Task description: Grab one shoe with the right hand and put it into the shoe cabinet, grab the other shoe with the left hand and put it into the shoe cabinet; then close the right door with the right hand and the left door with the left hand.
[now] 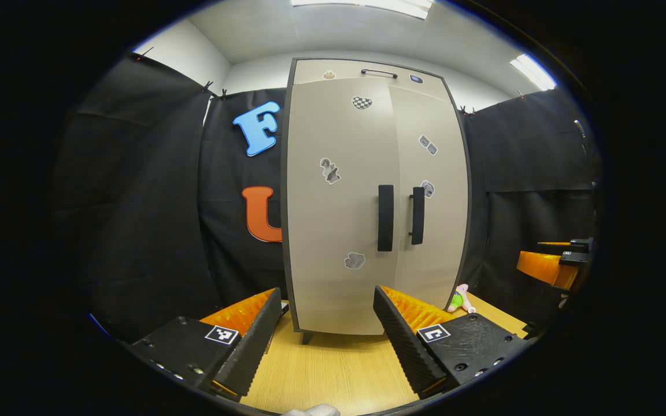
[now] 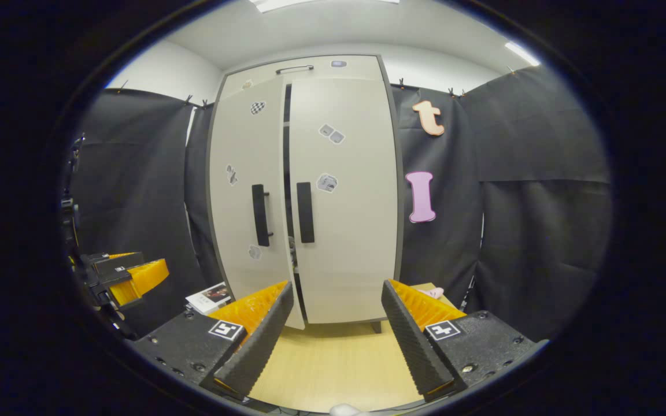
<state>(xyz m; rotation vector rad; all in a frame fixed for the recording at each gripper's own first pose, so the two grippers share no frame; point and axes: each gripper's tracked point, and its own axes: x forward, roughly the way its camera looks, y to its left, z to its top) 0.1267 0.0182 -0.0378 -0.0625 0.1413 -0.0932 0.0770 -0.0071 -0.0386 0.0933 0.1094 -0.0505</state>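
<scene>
The beige shoe cabinet (image 1: 367, 69) stands on the wooden table, straight ahead of both grippers. Its right door (image 2: 344, 190) looks shut. Its left door (image 2: 246, 190) stands slightly ajar, leaving a narrow dark gap (image 2: 288, 173) between the two; something grey shows dimly inside, too dark to identify. Two black vertical handles (image 1: 385, 218) (image 1: 418, 215) sit side by side at mid height. My left gripper (image 1: 327, 292) is open and empty, a short way in front of the left door (image 1: 339, 202). My right gripper (image 2: 337, 286) is open and empty before the right door.
The pale wooden tabletop (image 1: 333, 370) runs from the grippers to the cabinet's feet. A small green and pink toy (image 1: 460, 299) lies by the cabinet's right corner. A booklet (image 2: 211, 296) lies to its left. Black cloth walls close in on both sides.
</scene>
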